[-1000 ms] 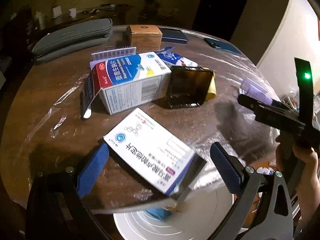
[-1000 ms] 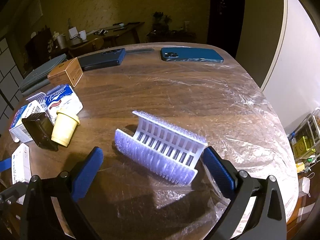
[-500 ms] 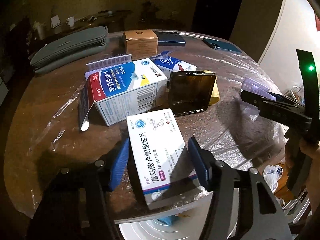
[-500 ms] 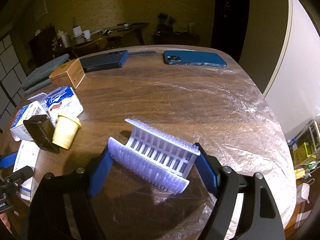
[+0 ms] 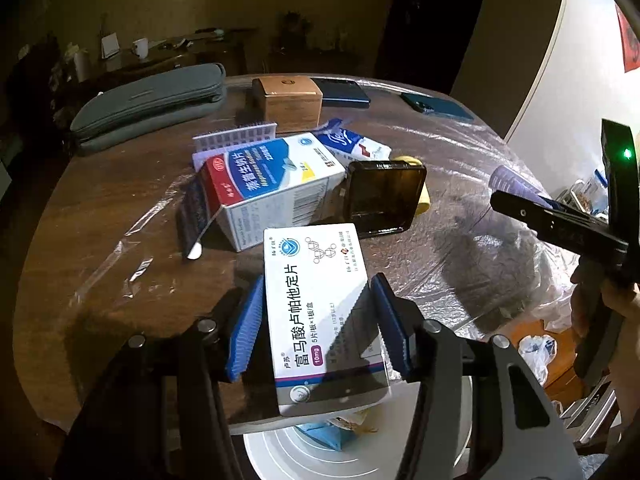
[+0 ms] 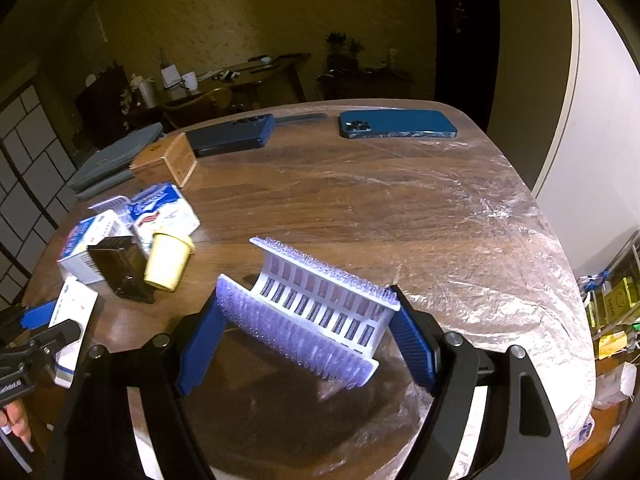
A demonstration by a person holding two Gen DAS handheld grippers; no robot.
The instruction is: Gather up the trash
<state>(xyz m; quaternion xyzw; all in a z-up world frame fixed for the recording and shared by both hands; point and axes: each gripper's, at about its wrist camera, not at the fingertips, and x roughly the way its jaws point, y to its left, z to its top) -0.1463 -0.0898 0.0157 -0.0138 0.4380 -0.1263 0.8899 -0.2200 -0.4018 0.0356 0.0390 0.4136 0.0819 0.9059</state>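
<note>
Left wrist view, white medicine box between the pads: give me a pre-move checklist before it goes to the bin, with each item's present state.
1. Left gripper shut on the white box: ok, both blue pads press its long sides.
2. Grip centred: not ok, the box's far part sticks out past the pads.
3. Bin below the table edge: ok, white rim and trash visible under the box.
4. Box lifted off the table: cannot tell.
5. Right gripper on the purple tray: ok, pads touch both ends.
6. Path free of the red-blue box: ok, it lies farther back.
</note>
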